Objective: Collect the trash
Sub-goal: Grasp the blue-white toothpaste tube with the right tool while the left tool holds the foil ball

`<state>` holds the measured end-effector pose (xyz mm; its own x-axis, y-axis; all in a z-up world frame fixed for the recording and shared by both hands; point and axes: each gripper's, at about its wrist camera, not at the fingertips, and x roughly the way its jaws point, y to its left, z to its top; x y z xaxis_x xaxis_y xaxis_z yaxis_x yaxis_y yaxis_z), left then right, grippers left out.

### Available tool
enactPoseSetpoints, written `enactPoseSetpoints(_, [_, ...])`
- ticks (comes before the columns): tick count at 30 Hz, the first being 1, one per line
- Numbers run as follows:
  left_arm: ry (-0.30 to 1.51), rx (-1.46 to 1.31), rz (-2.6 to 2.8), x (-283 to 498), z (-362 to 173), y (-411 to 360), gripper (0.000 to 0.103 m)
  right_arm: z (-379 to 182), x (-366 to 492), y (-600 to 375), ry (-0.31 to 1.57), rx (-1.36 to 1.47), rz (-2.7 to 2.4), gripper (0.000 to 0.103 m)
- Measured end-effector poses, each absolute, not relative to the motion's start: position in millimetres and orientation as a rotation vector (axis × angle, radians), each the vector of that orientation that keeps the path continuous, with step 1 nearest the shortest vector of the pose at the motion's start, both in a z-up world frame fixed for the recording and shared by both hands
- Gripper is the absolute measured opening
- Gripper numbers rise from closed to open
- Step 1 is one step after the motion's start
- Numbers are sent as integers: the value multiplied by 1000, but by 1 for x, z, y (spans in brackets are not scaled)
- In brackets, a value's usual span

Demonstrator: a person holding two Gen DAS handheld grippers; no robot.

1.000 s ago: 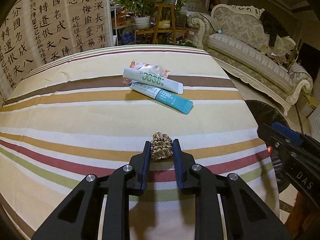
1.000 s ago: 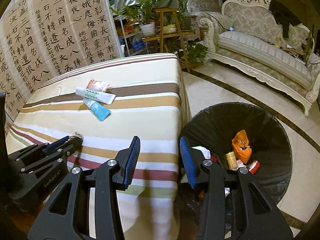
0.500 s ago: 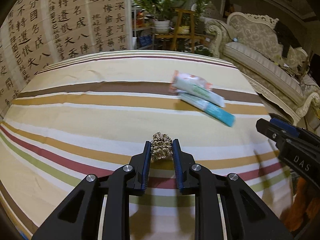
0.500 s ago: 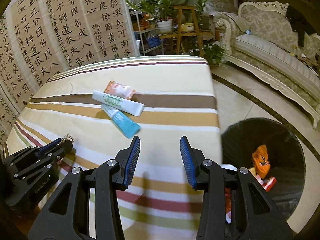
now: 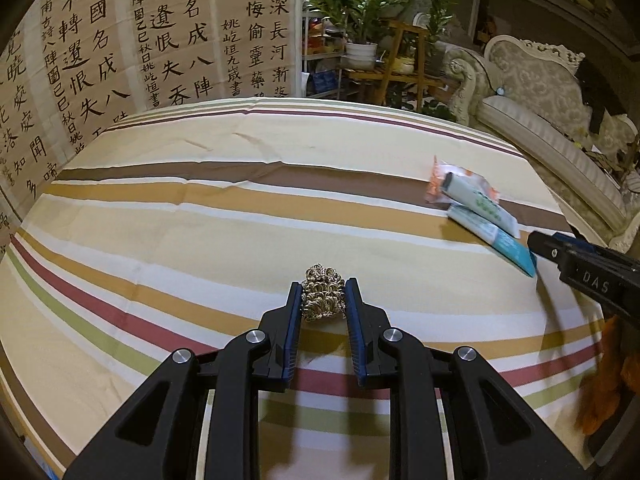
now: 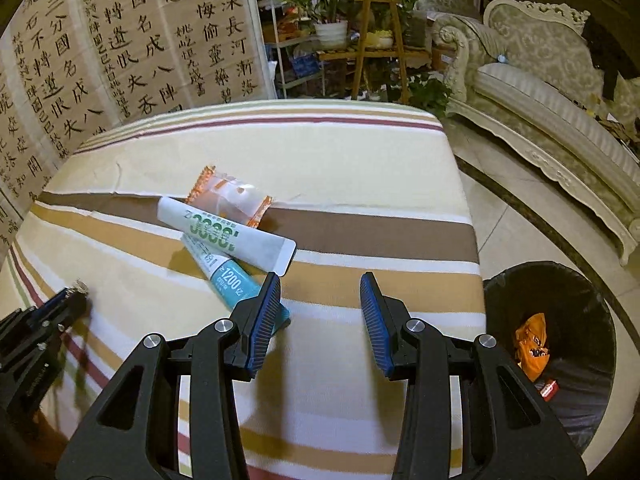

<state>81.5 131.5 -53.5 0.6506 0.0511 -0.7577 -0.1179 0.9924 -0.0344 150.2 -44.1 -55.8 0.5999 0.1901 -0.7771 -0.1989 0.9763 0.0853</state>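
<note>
- Two grippers are over a table covered by a striped cloth (image 5: pixel 200 216).
- Left gripper (image 5: pixel 323 300): its jaws stand narrow and pinch a small gold-coloured wad (image 5: pixel 322 299) of curly metallic strands. The blue-edged pads press on both of its sides, and it sits at the fingertips above the cloth.
- Right gripper (image 6: pixel 320 286): its jaws stand apart with only striped cloth showing between them. It hangs above the near right part of the table.
- Three more pieces of trash lie in a small pile on the brown stripe: an orange-and-white wrapper (image 6: pixel 230 196) at the back, a white tube (image 6: pixel 224 234) with green print lying across its near edge, and a teal-and-white tube (image 6: pixel 232 280) partly under the white one.
- The near end of the teal tube is hidden behind the right gripper's left finger (image 6: pixel 264 312).
- A bin with a black liner (image 6: pixel 560 340) stands on the tiled floor just beside the table's right edge. An orange bag (image 6: pixel 532 344) and a small red item (image 6: pixel 549 388) lie inside it.
- Behind the table hangs a screen of calligraphy (image 5: pixel 120 40); potted plants (image 6: pixel 328 4) and a pale carved sofa (image 6: pixel 552 92) stand further back.
</note>
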Motion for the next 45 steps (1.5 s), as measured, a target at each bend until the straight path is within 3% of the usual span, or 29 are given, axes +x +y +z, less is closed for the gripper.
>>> enactPoseSetpoints(4, [859, -95, 93, 81, -55, 136, 23, -57, 144, -35, 901, -41, 240, 46])
enactPoseSetpoints(36, [844, -158, 125, 76, -52, 174, 23, -53, 133, 20, 906, -77, 377, 46])
enactPoseSetpoints(39, [845, -163, 127, 76, -52, 177, 23, -56, 134, 25, 903, -110, 373, 39])
enactPoseSetpoints(41, [842, -160, 129, 75, -52, 178, 23, -56, 129, 29, 889, -153, 361, 25])
enactPoseSetpoints(45, [838, -155, 131, 73, -51, 177, 23, -56, 124, 29, 888, -159, 370, 22])
